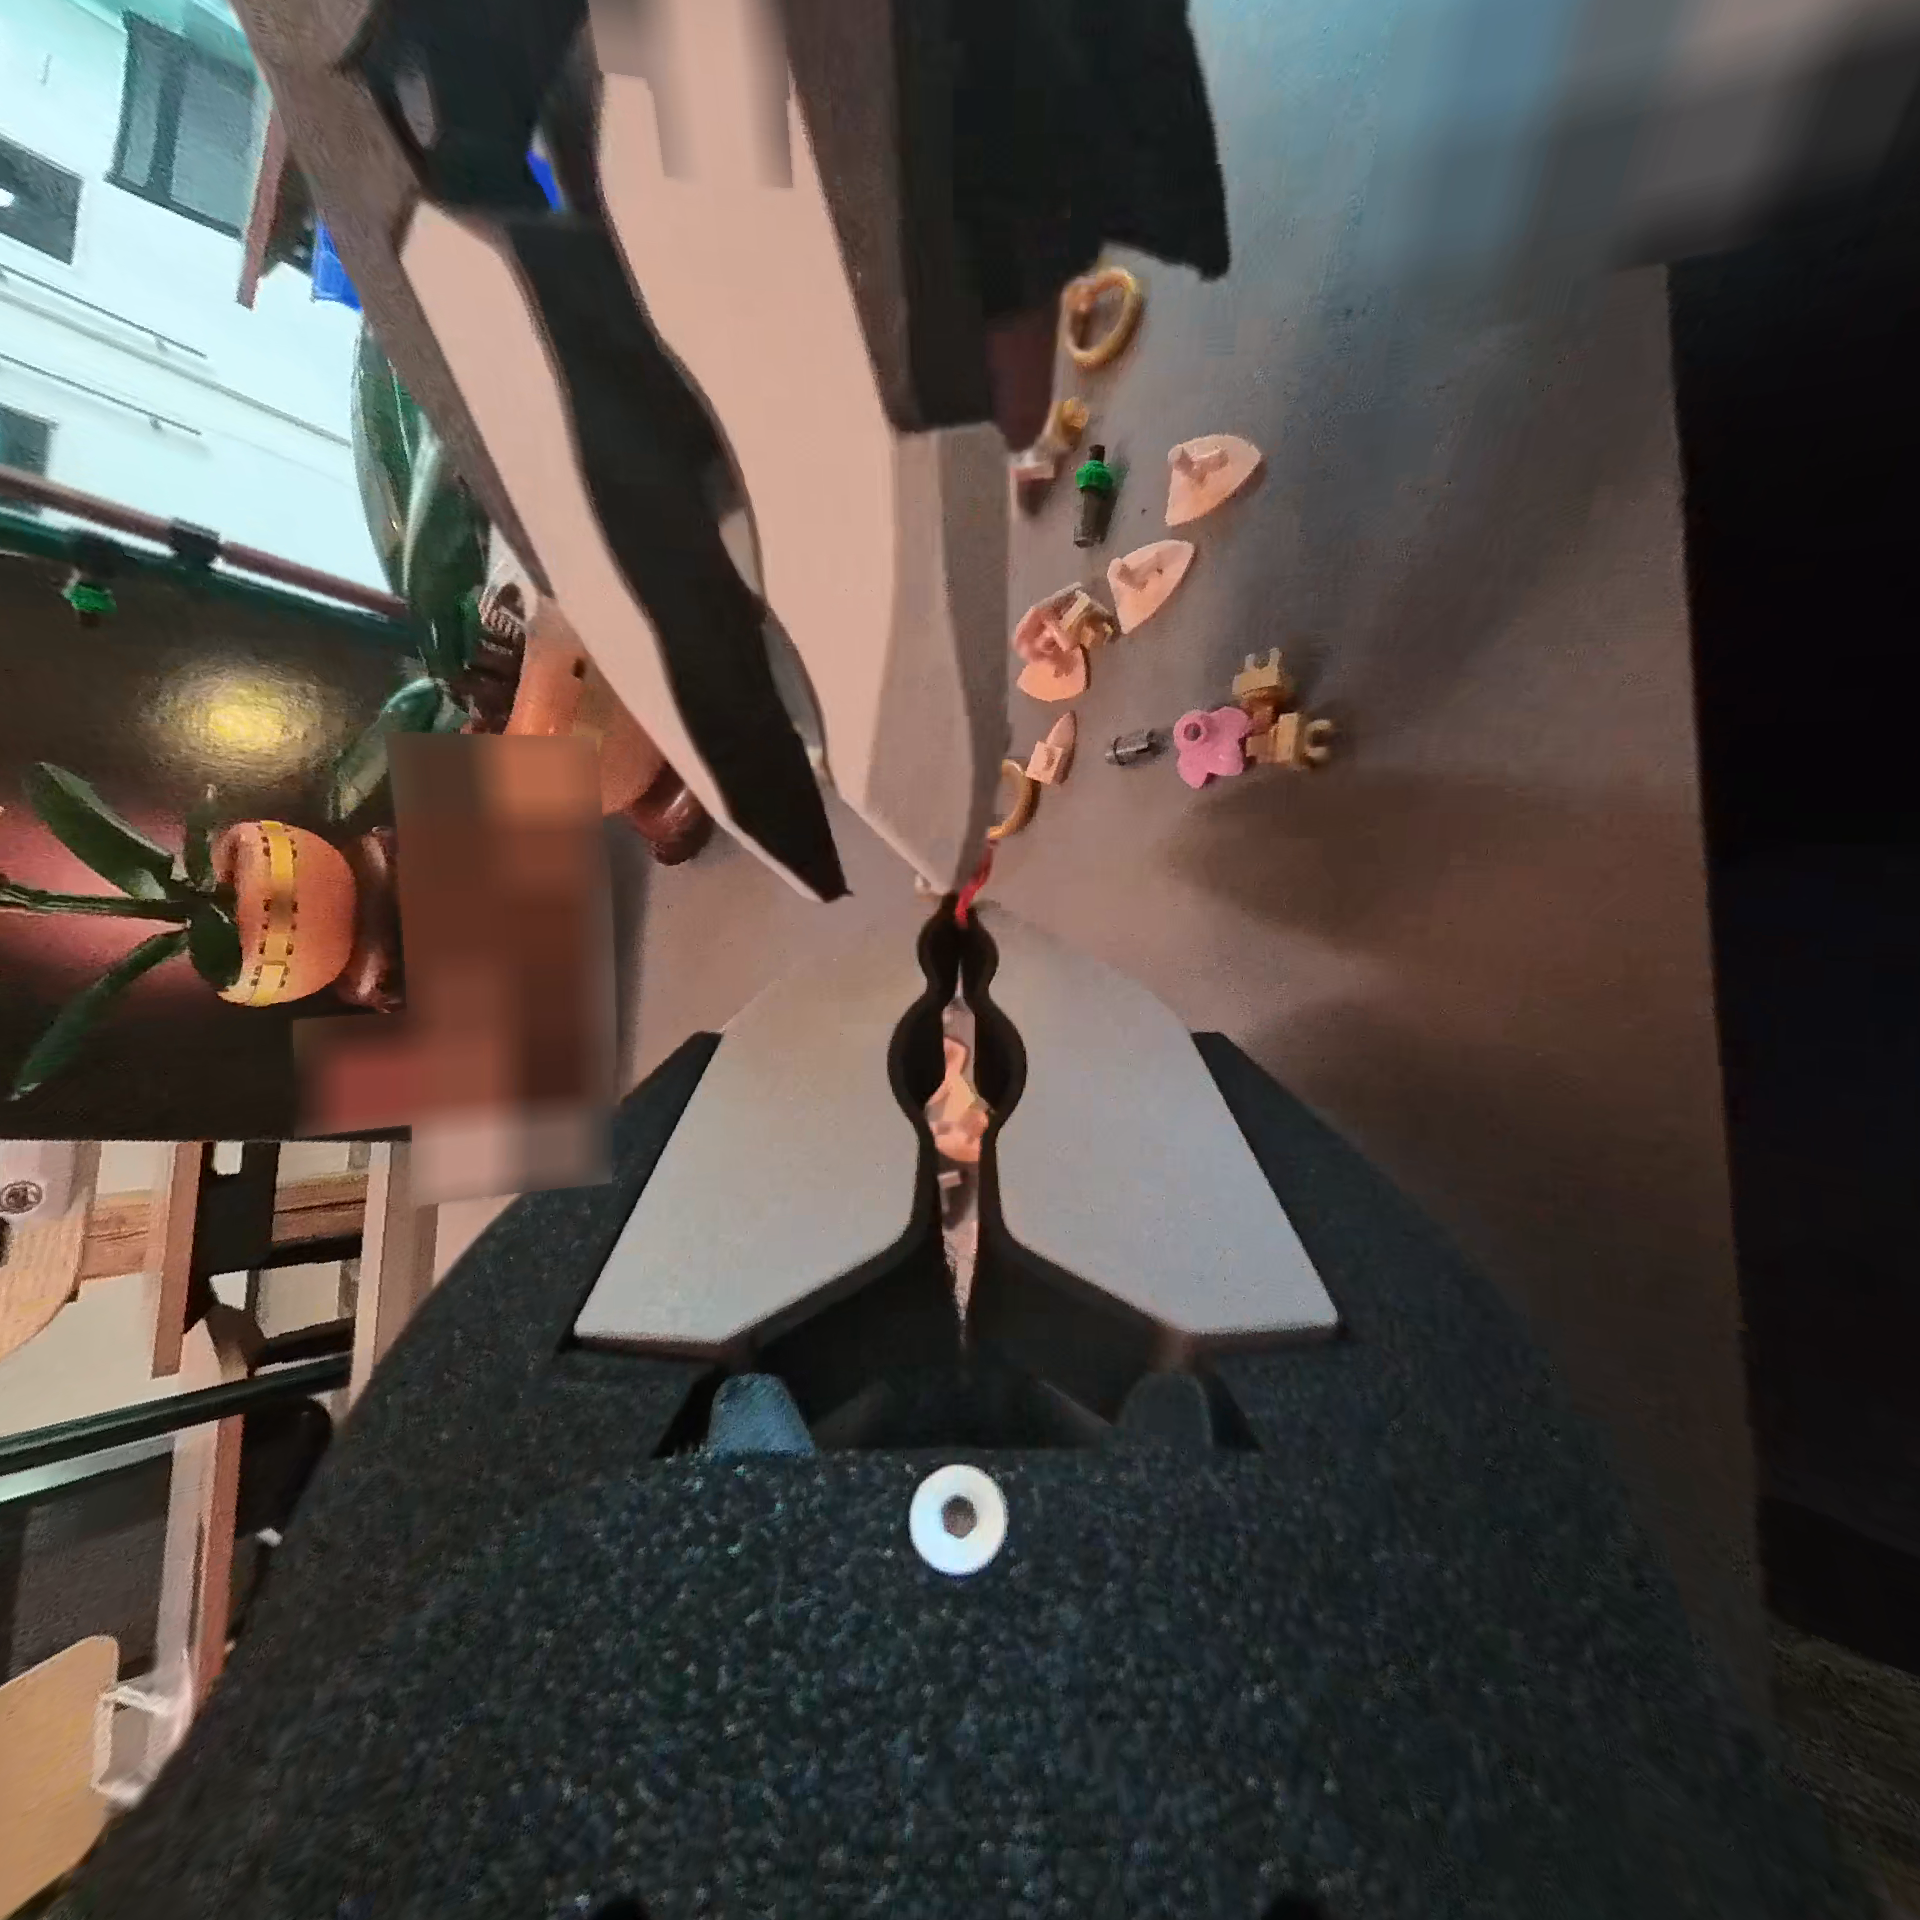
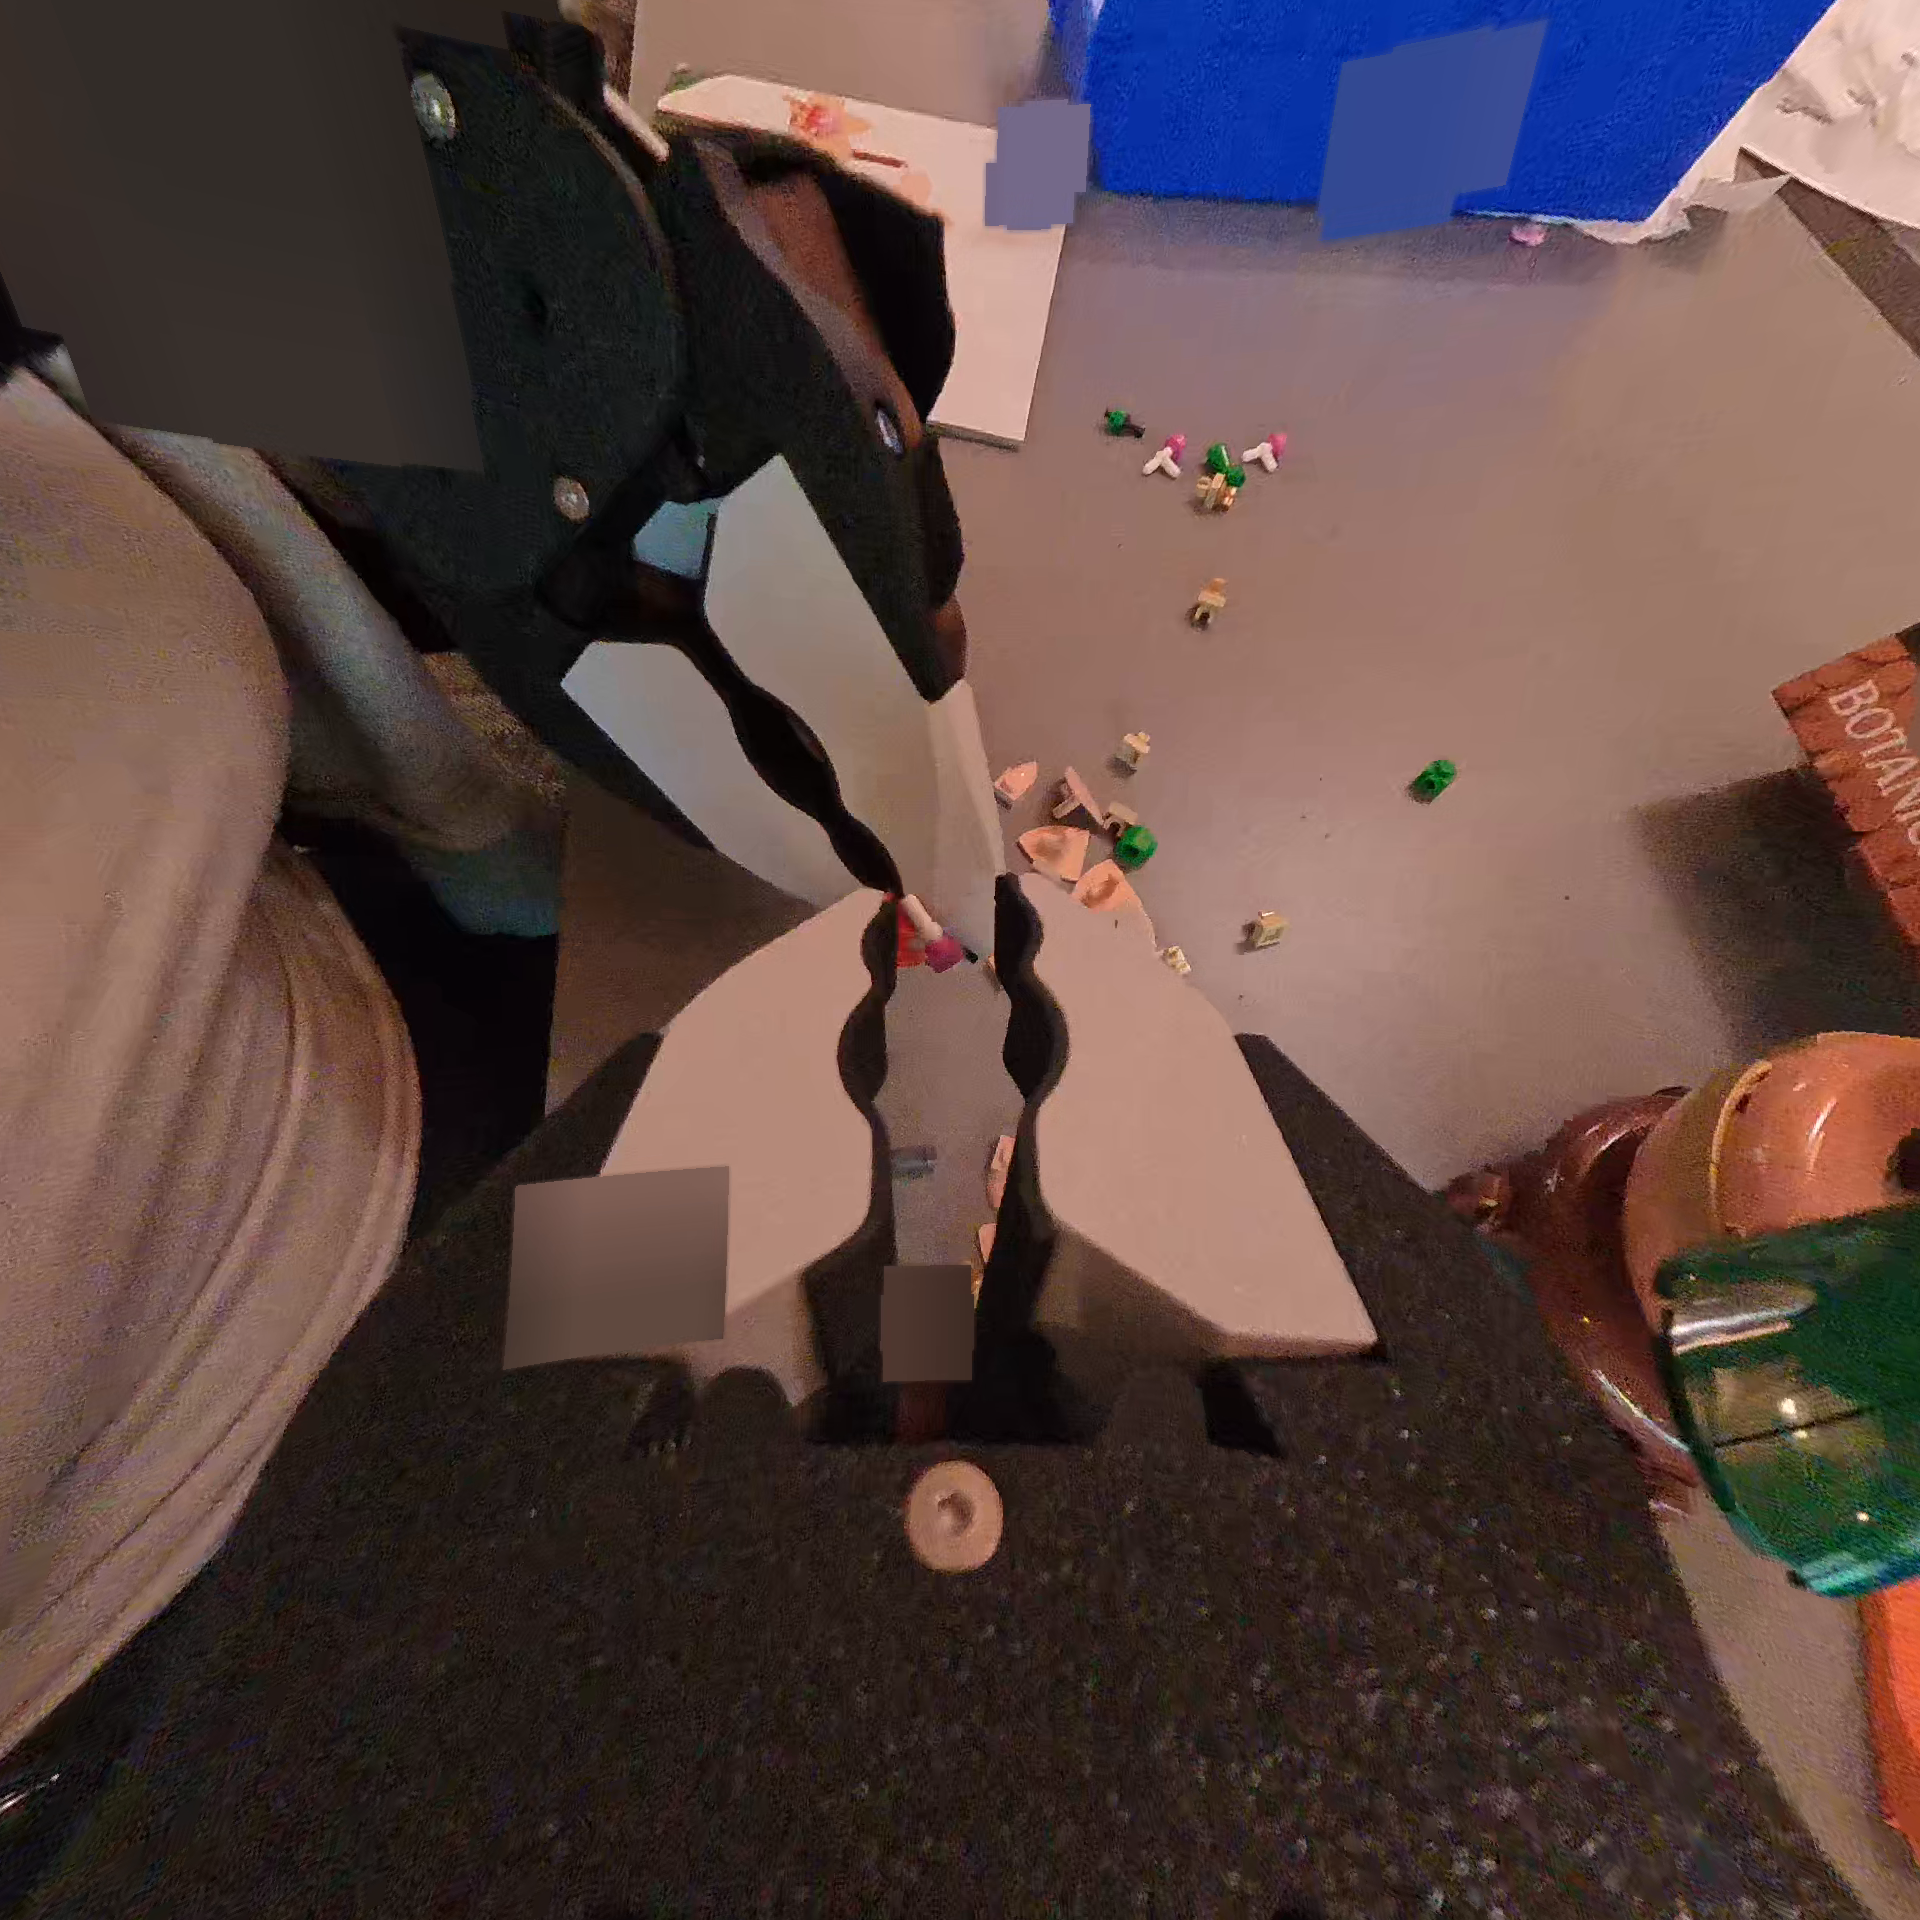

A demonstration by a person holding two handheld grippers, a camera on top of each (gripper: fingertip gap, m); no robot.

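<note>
The left gripper (image 1: 958,920) pinches a tiny red piece (image 1: 974,891) tight so it stays put, while the right gripper (image 2: 940,914), fingers apart, sits around a small white-and-pink piece (image 2: 932,935), above the gray table (image 2: 1455,623) strewn with little bricks (image 2: 1081,842).

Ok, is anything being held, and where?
The left gripper pinches a tiny white-and-pink piece by its white end; the right gripper is open, holding nothing.
</note>
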